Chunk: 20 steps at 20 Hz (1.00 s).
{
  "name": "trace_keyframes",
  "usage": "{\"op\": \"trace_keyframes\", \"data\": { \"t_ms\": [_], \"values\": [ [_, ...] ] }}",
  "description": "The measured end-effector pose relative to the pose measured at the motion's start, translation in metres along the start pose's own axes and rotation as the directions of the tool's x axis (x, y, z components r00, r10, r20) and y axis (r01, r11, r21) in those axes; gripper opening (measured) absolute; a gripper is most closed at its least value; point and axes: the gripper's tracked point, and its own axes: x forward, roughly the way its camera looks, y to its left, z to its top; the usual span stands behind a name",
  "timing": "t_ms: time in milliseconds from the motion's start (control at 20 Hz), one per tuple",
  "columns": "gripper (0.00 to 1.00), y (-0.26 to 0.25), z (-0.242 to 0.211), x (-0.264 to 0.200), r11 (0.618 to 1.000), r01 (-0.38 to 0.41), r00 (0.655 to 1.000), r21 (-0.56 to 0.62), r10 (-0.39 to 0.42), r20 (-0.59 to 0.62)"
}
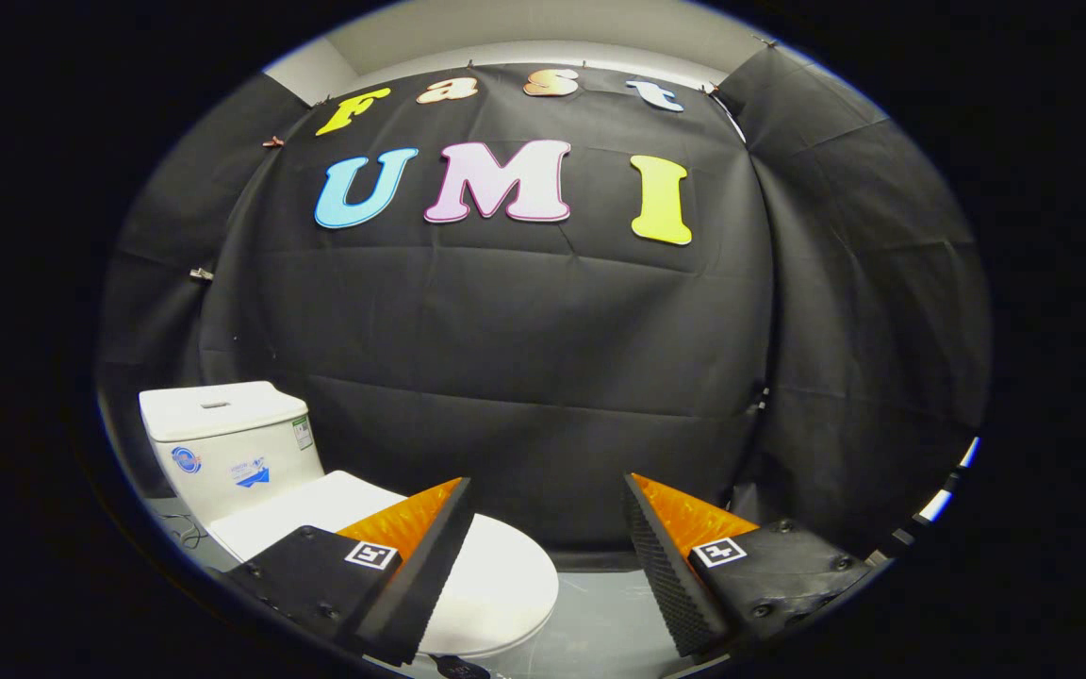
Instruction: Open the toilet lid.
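A white toilet stands low and to the left, with its tank at the back against the booth's black cloth wall. The white lid lies flat and closed over the bowl. My gripper hovers above the toilet with its fingers wide apart and nothing between them. The left finger hangs over the lid and covers part of it. The right finger is off to the right of the toilet, over the floor. I cannot tell how far above the lid the fingers are.
Black cloth walls close in the booth behind and to the right of the toilet. Grey floor shows beside the bowl, between the fingers. A thin cable lies on the floor left of the tank.
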Motion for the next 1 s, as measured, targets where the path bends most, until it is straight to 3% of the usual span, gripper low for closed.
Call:
{"op": "trace_keyframes", "data": {
  "t_ms": [1000],
  "values": [
    [0.97,-0.0054,-0.0013,0.0025,1.0,0.011,1.0,0.009,-0.011,-0.004]
  ]
}}
